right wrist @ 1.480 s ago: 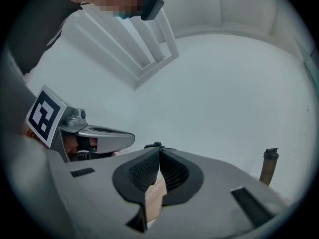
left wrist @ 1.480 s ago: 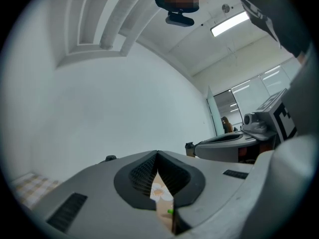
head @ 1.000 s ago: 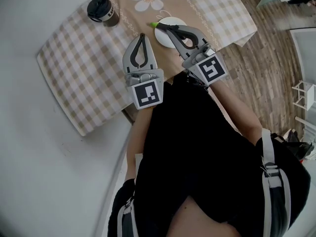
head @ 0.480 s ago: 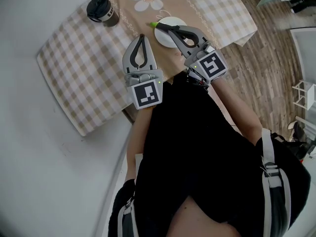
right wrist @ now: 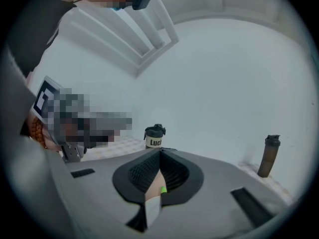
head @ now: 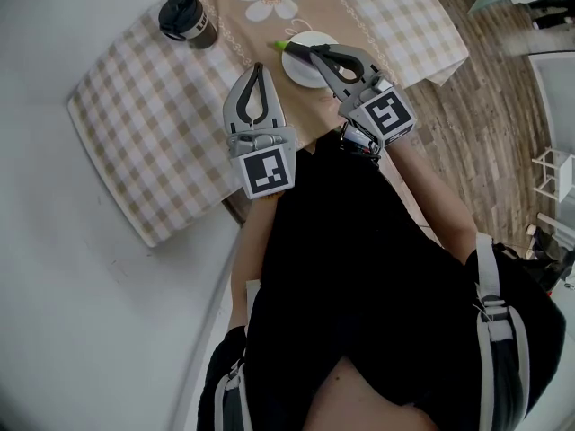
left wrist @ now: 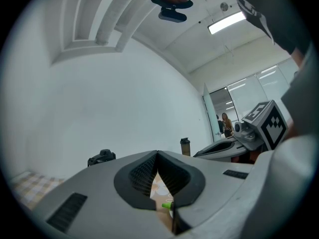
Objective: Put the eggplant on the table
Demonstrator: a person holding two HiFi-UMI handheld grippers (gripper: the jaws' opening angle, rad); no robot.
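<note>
The table [head: 135, 164] is totally covered by a beige-and-white checked tablecloth [head: 162, 106] with a tan daisy-print strip down the middle. On the cloth there's a black-lidded travel cup [head: 184, 18] and, well apart from it, a small white plate [head: 298, 66]. There's maybe a brown bottle [right wrist: 269, 156] at one end too, hard to tell.

The person wears a black top [head: 359, 268] with grey webbing straps [head: 490, 317] at both sides, one bearing a grey buckle. The left hand-held gripper [head: 259, 66] and the right hand-held gripper [head: 312, 54] are pale grey plastic, each with two curved jaws that outline a long loop. Behind the jaws each carries a white cube [head: 267, 171] printed with black square markers. The inner pads [left wrist: 142, 176] are black with a fine ribbed texture, and dark rectangular slots [left wrist: 67, 212] mark the jaw backs.
</note>
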